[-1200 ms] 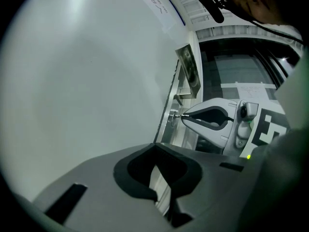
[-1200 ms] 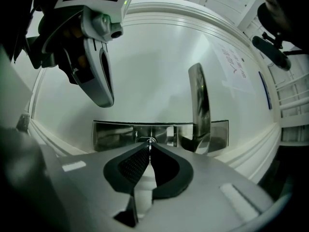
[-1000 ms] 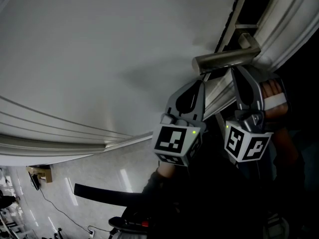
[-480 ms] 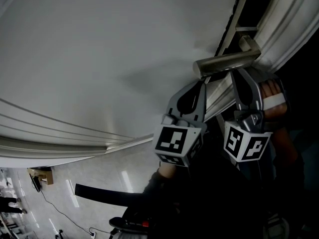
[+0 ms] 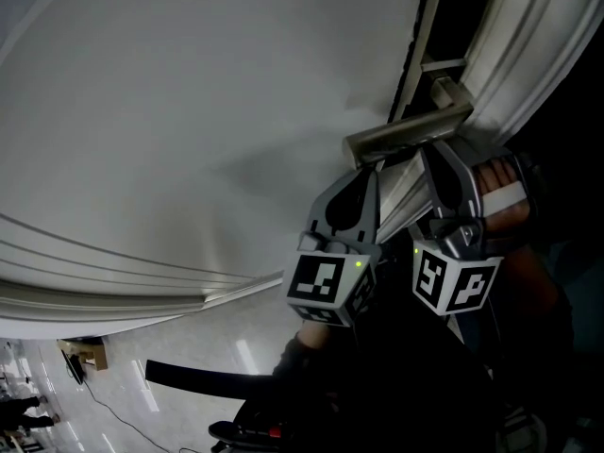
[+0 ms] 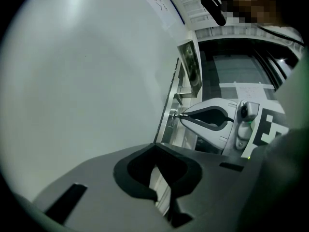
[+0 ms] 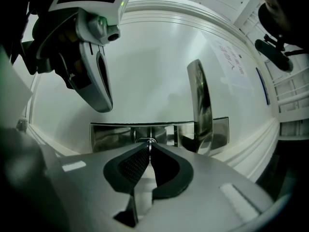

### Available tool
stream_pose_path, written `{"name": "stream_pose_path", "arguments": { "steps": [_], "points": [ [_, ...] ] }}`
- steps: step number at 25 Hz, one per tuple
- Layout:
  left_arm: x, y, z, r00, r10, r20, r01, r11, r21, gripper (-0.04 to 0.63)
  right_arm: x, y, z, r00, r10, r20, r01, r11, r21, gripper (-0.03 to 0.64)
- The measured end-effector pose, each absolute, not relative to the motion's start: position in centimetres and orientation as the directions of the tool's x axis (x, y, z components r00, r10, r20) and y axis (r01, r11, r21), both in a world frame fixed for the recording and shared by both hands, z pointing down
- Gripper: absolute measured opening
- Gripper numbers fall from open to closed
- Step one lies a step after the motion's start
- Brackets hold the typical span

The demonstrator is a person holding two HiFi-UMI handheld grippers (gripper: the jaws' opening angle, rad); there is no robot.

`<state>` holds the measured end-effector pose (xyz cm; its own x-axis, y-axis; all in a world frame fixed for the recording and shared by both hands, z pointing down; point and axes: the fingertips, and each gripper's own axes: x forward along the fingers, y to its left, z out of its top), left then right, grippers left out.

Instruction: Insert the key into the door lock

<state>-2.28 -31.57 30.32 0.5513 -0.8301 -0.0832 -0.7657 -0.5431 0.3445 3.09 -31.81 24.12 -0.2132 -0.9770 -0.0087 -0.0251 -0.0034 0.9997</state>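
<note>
Your left hand-held gripper point(image 6: 155, 146) sits at the lower centre of its own view. Its jaws are closed tip to tip on nothing, hanging just off the white door point(image 5: 189, 111) without touching it. The key point(image 6: 177, 115) lies to the right of it and well clear of it. From there the key shows as a short metal stub bridging the other gripper's tips and the door's edge.

The key's long axis runs straight along the right jaws, and its tip points into the door face.

In the right gripper view, your right hand-held gripper point(image 7: 148, 151) is clamped shut on the key, with only a thin sliver of blade showing between the pads. The key's tip meets the round lock cylinder point(image 7: 145, 140), set in the steel lock plate point(image 7: 111, 135) at the middle of the frame. You cannot tell how deep it sits.

Right of the cylinder, the lever handle point(image 7: 200, 100) stands upright in the frame, apart from the jaws. In the head view, your hand point(image 5: 500, 192) wraps this gripper at the right edge.
</note>
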Motion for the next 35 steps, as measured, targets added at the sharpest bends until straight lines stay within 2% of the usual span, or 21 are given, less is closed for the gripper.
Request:
{"name": "stream_pose_path", "arguments": {
  "steps": [16,20,23,28,31,35],
  "points": [
    [-1.8,-30.7,29.6,0.545,-0.834,-0.093,-0.776,-0.543,0.320,0.000,3.1,-31.6,24.0,-0.217,-0.975,-0.039,-0.017,-0.036,0.999,0.014],
    [-2.2,-30.7,29.9,0.531,-0.842,-0.090,-0.786,-0.530,0.318,0.000,3.1,-31.9,24.3,-0.233,-0.971,-0.057,-0.058,-0.045,0.997,0.015],
    [-2.4,-30.8,29.8,0.523,-0.847,-0.097,-0.792,-0.524,0.314,0.000,3.3,-31.9,24.3,-0.254,-0.964,-0.077,-0.132,-0.044,0.990,0.016],
    [-3.0,-30.6,30.1,0.499,-0.862,-0.092,-0.803,-0.500,0.323,0.000,4.4,-30.7,24.5,-0.311,-0.949,-0.057,-0.298,0.041,0.954,0.031],
    [-3.2,-30.3,29.8,0.494,-0.865,-0.084,-0.812,-0.494,0.310,0.000,5.6,-29.7,23.9,-0.332,-0.938,-0.105,-0.467,0.067,0.882,0.034],
    [-3.0,-30.1,29.5,0.493,-0.867,-0.077,-0.821,-0.492,0.289,0.000,7.4,-28.6,23.3,-0.332,-0.932,-0.146,-0.699,0.140,0.701,0.031]
  ]
}}
